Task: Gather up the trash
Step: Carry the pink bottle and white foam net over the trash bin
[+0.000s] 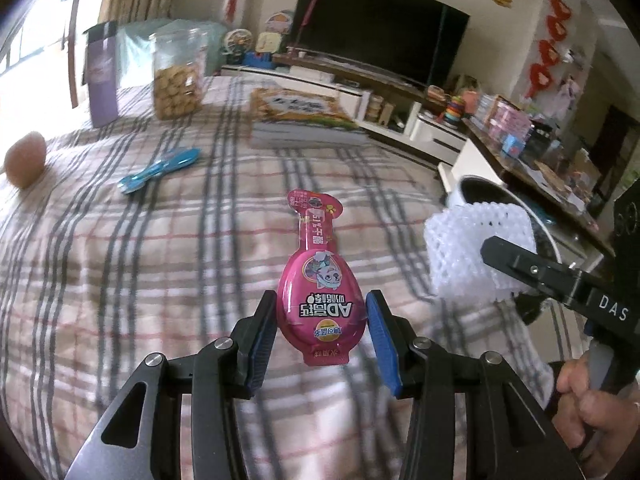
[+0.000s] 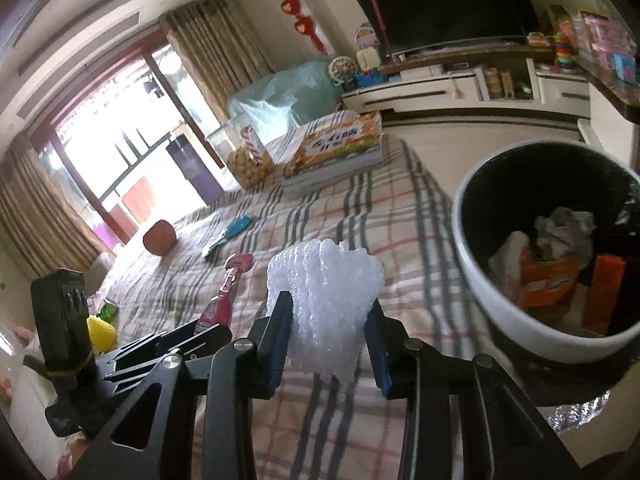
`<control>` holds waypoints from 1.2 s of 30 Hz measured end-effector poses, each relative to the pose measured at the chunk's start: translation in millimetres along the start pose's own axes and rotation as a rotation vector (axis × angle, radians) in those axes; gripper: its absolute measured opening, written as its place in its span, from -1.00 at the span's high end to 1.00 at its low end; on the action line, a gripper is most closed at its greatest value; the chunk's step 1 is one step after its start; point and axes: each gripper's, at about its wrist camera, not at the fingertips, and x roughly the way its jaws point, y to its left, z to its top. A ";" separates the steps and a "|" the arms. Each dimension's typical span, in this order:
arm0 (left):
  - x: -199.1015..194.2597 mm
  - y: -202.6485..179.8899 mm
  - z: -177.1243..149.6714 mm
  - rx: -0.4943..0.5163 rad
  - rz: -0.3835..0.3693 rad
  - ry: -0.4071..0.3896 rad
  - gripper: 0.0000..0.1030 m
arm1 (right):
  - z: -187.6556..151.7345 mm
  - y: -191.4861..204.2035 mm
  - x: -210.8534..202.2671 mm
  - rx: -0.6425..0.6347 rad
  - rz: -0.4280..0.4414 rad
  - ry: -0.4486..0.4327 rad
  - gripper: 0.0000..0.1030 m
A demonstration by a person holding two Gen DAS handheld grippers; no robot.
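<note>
The left gripper [image 1: 322, 334] has its fingers partly closed on the rounded end of a pink snack wrapper [image 1: 318, 280], carried above the plaid-covered worktop [image 1: 160, 260] with its narrow neck pointing away. The right gripper [image 2: 330, 344] has its fingers pressed into a white foam fruit net [image 2: 326, 300] — lifted off the cloth, just left of the white trash bin [image 2: 480, 280], which holds crumpled paper and orange packaging.
</note>
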 end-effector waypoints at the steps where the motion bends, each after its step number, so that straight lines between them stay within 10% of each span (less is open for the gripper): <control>1: -0.4 -4.8 0.4 0.005 -0.010 0.001 0.16 | -0.3 -2.4 -5.1 0.005 0.000 -0.007 0.31; 36: 7.9 -96.8 6.6 0.193 -0.098 0.009 0.16 | -1.8 -72.2 -83.8 0.117 -0.081 -0.140 0.31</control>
